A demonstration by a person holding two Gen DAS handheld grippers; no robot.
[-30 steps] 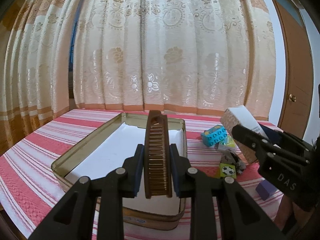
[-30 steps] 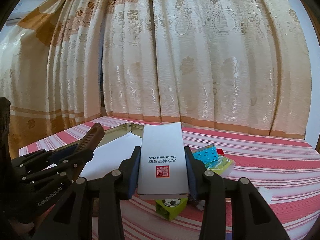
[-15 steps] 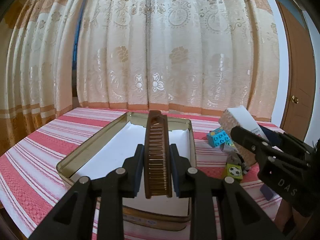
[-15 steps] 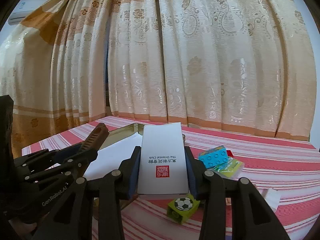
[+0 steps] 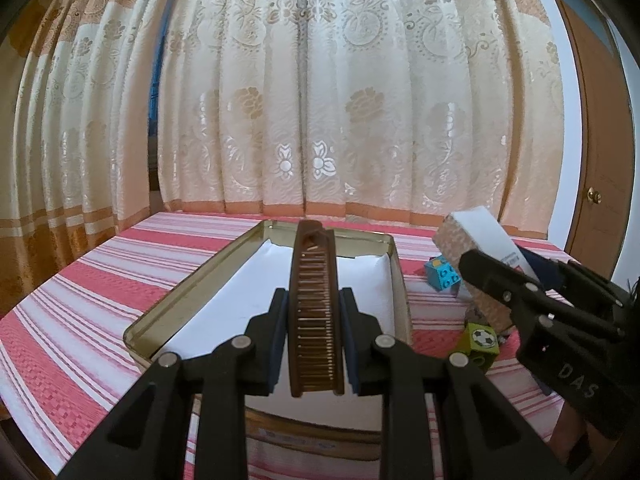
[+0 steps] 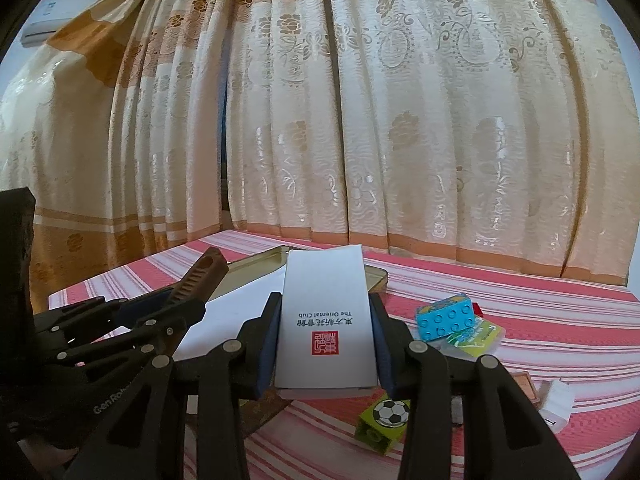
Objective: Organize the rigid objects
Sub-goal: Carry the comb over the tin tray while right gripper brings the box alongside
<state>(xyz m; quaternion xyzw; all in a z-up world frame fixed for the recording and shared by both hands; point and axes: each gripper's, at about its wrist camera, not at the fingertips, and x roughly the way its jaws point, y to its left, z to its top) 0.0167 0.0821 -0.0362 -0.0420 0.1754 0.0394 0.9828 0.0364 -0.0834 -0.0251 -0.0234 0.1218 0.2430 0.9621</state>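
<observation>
Left wrist view shows the tin [image 5: 400, 280] nearer than a second ago, the left hand-held gripper [image 5: 314, 332] clamped on the comb [image 5: 316, 308] above it, the right hand-held gripper [image 6: 326, 344] gripping the white box [image 6: 326, 320], so placing looks imminent.

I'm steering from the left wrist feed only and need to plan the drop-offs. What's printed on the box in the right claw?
Observer: The white box shows a red seal stamp and "The Oriental Club" on its top face, with the right claw shut on its sides.
Operator: What lies right of the blue block?
Observer: A clear packet with green print lies against the blue block.
Operator: Anything at the far right of the table?
Observer: A small white piece lies on the striped cloth near that edge.
</observation>
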